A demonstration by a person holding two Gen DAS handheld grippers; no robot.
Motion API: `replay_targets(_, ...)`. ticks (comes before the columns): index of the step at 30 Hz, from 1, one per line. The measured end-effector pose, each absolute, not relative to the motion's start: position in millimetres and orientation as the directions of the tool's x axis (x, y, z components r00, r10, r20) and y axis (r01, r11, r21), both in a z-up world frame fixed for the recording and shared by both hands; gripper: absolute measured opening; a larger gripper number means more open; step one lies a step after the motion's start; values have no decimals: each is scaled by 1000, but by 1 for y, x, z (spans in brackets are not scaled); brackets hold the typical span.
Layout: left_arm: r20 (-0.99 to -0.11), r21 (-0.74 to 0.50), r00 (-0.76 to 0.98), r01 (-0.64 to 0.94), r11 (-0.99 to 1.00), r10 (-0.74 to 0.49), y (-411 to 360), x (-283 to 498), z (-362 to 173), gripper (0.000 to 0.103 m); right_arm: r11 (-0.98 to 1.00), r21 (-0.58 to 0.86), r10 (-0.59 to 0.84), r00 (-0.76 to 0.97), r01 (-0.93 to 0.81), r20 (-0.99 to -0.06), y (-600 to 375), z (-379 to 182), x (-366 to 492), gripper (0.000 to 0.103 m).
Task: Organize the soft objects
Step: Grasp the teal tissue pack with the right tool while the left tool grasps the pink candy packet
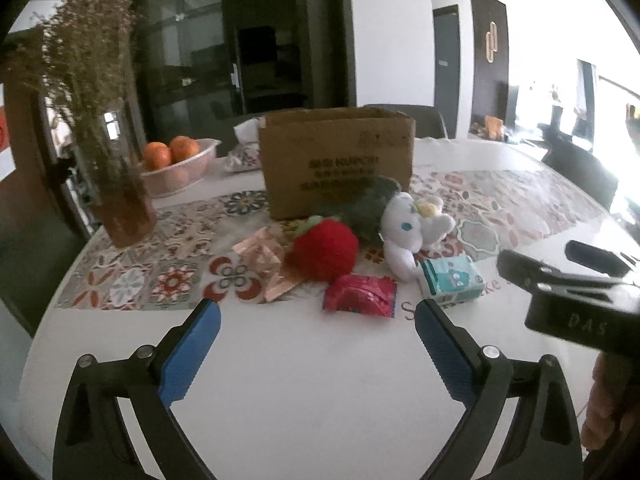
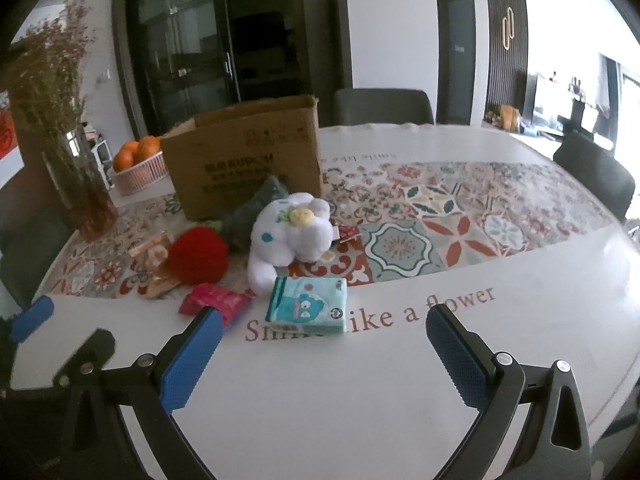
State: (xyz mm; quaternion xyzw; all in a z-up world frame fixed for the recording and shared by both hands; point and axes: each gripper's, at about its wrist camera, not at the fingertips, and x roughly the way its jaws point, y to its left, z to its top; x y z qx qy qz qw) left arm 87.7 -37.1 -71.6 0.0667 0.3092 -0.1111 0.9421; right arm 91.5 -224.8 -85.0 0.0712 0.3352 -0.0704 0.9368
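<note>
Both grippers, left gripper (image 1: pixel 318 322) and right gripper (image 2: pixel 324 330), hover spread wide; the tissue pack (image 2: pixel 307 310) lies just ahead between the right's jaws, so squeeze gently.

My left gripper (image 1: pixel 318 314) and right gripper (image 2: pixel 324 322) both hover with jaws spread wide, holding nothing.

Tablecloth (image 2: pixel 400 344) reads "like a flower" — box (image 2: pixel 244 160) print illegible.
</note>
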Motion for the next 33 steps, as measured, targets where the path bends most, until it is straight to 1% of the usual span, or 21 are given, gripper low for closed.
replay_targets(3, -601, 61, 775, 286, 956, -194, -45, 97, -81, 99, 979, 106, -66, 761, 175, -646, -228, -92, 101, 103)
replay_targets(8, -614, 99, 765, 318, 943, -194, -59, 112, -102, 99, 977, 121, -52, 746, 176, -664, -231, -103, 118, 103)
replay_targets(14, -659, 75, 725, 328, 942, -200, -64, 134, -125, 99, 981, 119, -25, 715, 151, -699, -226, -119, 140, 103)
replay_targets(20, -682, 58, 701, 336, 940, -208, -67, 151, -139, 99, 982, 107, -24, 670, 154, -742, -227, -135, 160, 103)
replay_targets(24, -696, 49, 683, 351, 935, -220, -71, 159, -146, 98, 979, 132, 2, 646, 153, -763, -231, -143, 168, 102)
replay_targets(28, -718, 20, 656, 357, 934, -235, -73, 170, -149, 98, 981, 136, 14, 638, 142, -769, -231, -146, 175, 102)
replay_targets(33, -735, 19, 640, 351, 936, -225, -77, 183, -153, 98, 983, 126, 17, 615, 134, -789, -228, -153, 186, 102)
